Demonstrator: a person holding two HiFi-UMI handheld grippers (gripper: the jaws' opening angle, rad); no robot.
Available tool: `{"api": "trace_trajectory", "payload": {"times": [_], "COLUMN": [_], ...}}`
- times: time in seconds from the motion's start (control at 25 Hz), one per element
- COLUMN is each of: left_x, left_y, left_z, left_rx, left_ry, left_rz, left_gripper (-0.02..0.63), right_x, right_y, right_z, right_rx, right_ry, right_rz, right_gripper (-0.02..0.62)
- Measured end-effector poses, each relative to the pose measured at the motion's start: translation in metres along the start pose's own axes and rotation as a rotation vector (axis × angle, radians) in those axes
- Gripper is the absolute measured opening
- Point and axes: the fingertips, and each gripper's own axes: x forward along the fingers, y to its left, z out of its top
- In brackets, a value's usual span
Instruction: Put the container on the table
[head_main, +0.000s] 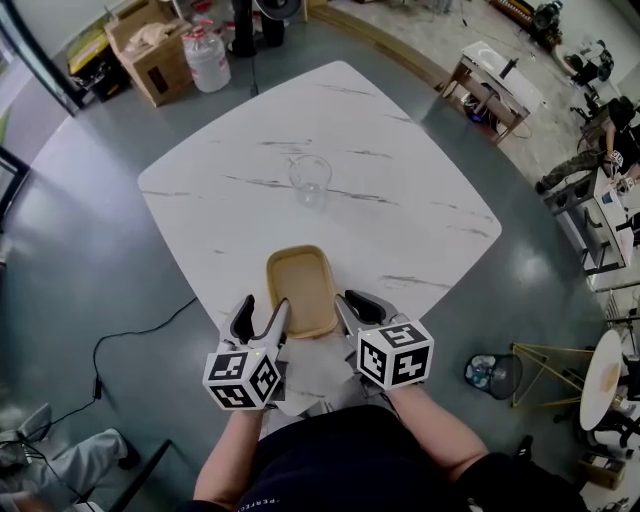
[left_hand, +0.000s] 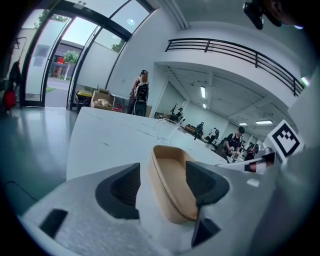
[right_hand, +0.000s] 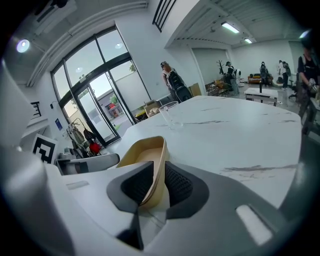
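Container (head_main: 300, 290) sat at table's (head_main: 400, 200) near edge, left gripper (head_main: 261, 318) gaping loose about its rim; I judged right gripper (head_main: 356, 304), clamped on the rim, should open before withdrawing.

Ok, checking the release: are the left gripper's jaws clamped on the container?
No, the left gripper stands open: its jaws are wide apart, with a gap between one pad and the container wall.
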Motion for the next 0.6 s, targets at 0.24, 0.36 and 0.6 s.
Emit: {"api": "trace_trajectory", "payload": {"times": [0.24, 0.36, 0.6], "left_x": [-0.023, -0.035, -0.054], "left_y": [0.002, -0.002, -0.016], "left_z": [0.013, 0.014, 0.011], "left_rx": [0.017, 0.075, 0.124], "left_ry": [-0.073, -0.081, -0.06], "left_rz": [-0.015, -0.022, -0.078], "left_gripper": [0.168, 0.048, -0.005], "right_x": [-0.014, -0.02, -0.037], "right_y": [0.004, 0.009, 0.022], "right_z": [0.002, -0.003, -0.01], "right_rx": [0.019, 0.012, -0.004], "right_ry": [-0.046, -0.054, -0.08], "right_rz": [-0.014, -0.027, -0.06], "right_gripper": [0.063, 0.052, 0.015]}}
